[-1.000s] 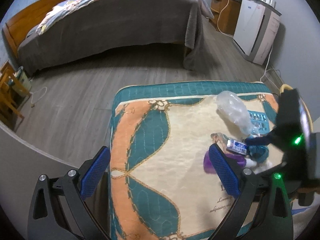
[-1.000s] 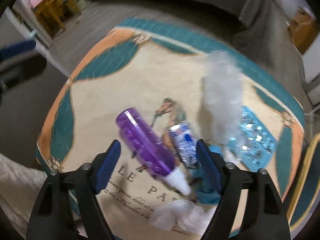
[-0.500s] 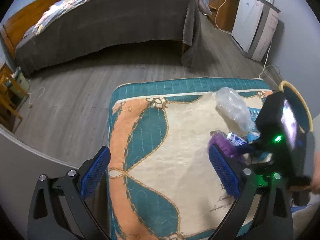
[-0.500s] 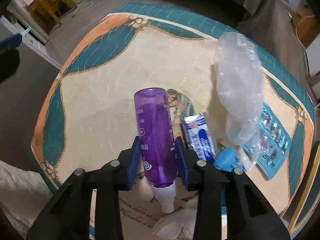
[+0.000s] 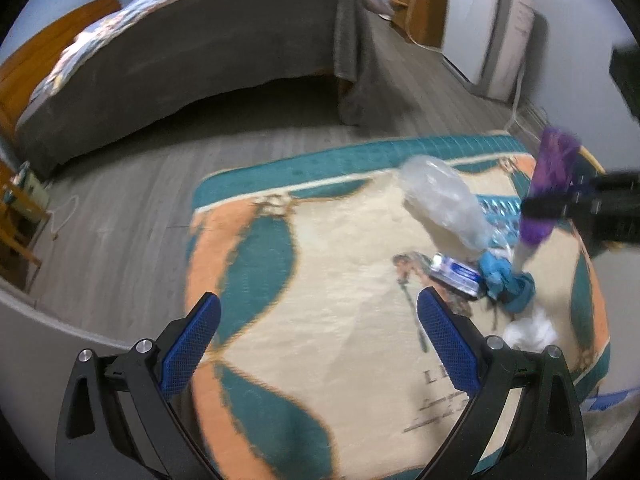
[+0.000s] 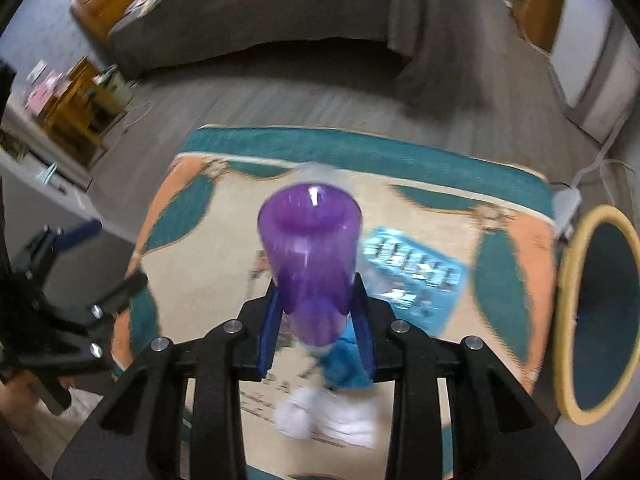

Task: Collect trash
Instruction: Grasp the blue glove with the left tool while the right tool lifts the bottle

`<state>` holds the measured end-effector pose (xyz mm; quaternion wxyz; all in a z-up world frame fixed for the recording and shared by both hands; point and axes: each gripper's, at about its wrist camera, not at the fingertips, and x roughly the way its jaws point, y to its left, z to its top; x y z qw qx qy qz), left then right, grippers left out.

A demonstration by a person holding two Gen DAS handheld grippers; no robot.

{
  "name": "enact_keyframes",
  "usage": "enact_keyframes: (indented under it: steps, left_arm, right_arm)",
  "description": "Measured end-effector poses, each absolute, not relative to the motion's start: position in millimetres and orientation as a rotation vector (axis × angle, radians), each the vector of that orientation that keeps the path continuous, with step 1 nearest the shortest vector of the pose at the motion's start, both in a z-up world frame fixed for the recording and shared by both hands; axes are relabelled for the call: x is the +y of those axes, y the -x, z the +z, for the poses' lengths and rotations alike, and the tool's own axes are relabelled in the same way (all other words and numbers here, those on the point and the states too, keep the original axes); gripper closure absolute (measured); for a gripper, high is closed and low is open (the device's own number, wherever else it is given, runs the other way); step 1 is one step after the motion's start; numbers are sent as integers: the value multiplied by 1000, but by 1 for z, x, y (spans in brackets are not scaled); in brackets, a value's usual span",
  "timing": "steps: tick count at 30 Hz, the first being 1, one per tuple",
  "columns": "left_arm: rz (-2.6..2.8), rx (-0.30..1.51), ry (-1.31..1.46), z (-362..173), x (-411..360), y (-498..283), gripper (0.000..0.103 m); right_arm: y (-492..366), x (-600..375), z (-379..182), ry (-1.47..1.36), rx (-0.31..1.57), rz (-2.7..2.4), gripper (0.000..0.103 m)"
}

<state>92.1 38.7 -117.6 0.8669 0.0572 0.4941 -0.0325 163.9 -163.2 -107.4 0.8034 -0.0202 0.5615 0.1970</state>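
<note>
My right gripper [image 6: 318, 320] is shut on a purple plastic bottle [image 6: 310, 256], held off the mat with its base towards the camera. In the left wrist view the same bottle [image 5: 552, 172] hangs cap-down at the right, above the trash pile. On the patterned mat [image 5: 320, 240] lie a crumpled clear plastic bag [image 5: 440, 204], a small blue-and-white packet [image 5: 456, 274], a blue crumpled glove [image 5: 504, 276], a white tissue [image 5: 528, 332] and a light-blue blister pack [image 6: 412, 268]. My left gripper [image 5: 318, 312] is open and holds nothing, over the mat's left half.
A round basket with a yellow rim [image 6: 564, 300] stands just off the mat's right edge. A bed with a grey cover [image 5: 180, 60] fills the back. A white cabinet [image 5: 488, 28] and a cable run along the right wall; wooden furniture [image 6: 76, 108] stands at the left.
My right gripper closed on the purple bottle, lifted it off the mat and swung it upright. The left gripper drifted slightly over the mat, still open.
</note>
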Motion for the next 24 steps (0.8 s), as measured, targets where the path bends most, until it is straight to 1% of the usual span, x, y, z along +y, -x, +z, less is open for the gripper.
enact_keyframes:
  steps: [8,15,18,19,20,24]
  left_arm:
    - [-234,1061,-128,-147,-35,-98,6]
    - [-344,1084,-197,-168,-89,-99,8]
    - [-368,1094,-177,-172,-102,-104,9]
    - [-374,1097,-173,-174,-105,-104,13]
    - [-385,1104,-170,-177,-107,-106,20]
    - [-407,1133,-159,-186,-112,-110,29]
  right_arm:
    - [-174,-228,-113,50,1269,272,71]
    - [-166,-265,-144,77,1393,249,71]
    - [-165,-267,-154,68,1390,244,71]
    - [-167,-267,-156,65,1378,239,71]
    - [-169,-264,-160,68,1374,238,71]
    - [-174,-262,-176,87,1357,206,71]
